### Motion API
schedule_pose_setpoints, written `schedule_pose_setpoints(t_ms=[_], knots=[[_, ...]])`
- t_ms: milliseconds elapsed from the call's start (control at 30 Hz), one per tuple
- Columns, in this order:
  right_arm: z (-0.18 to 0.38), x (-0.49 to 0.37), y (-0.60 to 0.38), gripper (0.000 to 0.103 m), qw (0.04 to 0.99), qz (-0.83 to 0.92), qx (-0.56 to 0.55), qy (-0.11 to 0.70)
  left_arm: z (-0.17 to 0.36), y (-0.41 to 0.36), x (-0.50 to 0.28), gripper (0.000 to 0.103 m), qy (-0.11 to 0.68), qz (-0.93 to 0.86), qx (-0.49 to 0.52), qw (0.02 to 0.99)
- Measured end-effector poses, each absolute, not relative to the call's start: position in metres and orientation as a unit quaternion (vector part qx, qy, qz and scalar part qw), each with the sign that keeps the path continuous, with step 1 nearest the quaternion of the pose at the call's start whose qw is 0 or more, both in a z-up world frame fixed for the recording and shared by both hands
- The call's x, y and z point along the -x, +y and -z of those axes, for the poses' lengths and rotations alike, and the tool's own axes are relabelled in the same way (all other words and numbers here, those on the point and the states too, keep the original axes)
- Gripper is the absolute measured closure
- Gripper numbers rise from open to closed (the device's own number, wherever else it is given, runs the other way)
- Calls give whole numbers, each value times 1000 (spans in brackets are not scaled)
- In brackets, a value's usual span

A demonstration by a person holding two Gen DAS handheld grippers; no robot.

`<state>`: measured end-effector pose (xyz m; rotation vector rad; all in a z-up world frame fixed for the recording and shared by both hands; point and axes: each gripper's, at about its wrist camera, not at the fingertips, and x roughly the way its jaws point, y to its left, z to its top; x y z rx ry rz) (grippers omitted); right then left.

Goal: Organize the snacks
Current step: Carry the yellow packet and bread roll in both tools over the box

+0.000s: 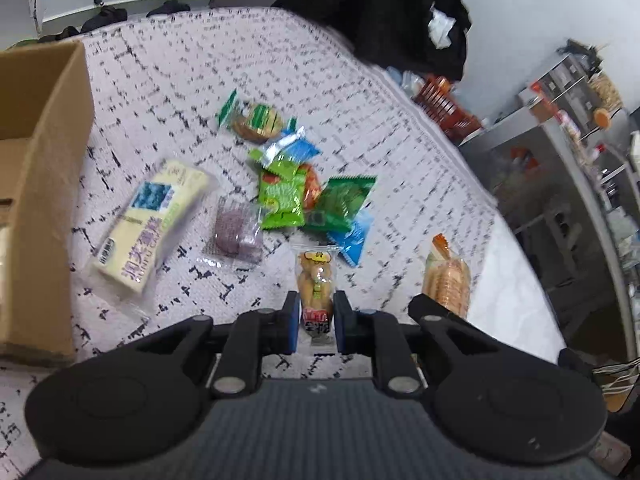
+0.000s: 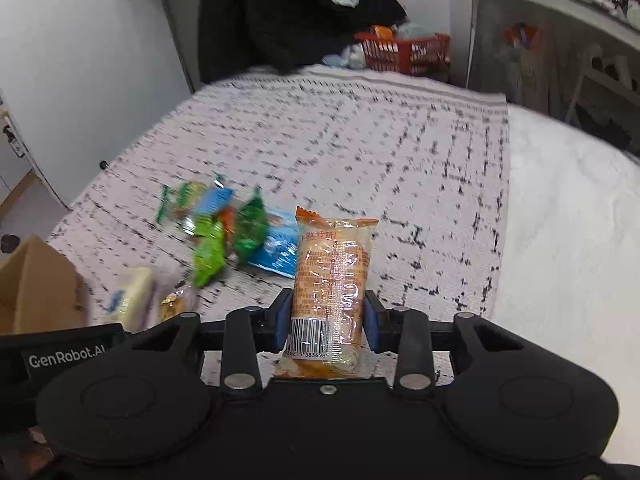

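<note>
My left gripper (image 1: pixel 316 322) is shut on a small clear snack packet with a tan treat (image 1: pixel 316 284), held above the patterned cloth. My right gripper (image 2: pixel 326 326) is shut on an orange biscuit pack (image 2: pixel 332 276); this pack also shows in the left wrist view (image 1: pixel 447 280). A pile of green and blue snack packets (image 1: pixel 298 184) lies in the middle of the cloth. It also shows in the right wrist view (image 2: pixel 224 232). A yellow wafer pack (image 1: pixel 154 224) and a purple snack in clear wrap (image 1: pixel 236 232) lie left of the pile. A cardboard box (image 1: pixel 44 184) stands open at the left.
The snacks lie on a white cloth with black marks (image 1: pixel 180 80) over a bed-like surface. A red basket (image 2: pixel 404 50) and dark clothing (image 2: pixel 288 12) sit at the far edge. Grey shelves (image 1: pixel 560 128) stand to the right.
</note>
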<state>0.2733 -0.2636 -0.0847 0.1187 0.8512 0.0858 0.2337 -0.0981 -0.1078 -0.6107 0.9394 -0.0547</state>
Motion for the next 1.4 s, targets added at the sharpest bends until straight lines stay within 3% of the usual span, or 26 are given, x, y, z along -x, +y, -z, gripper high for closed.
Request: schedule_pose_setpoints(t_ms=[767, 1400], knots=[[8, -220, -168, 67, 922, -118, -43, 365, 43, 4, -171, 87, 346, 5, 341, 874], [5, -203, -85, 67, 922, -150, -1, 356, 72, 90, -154, 87, 341, -36, 391, 854]])
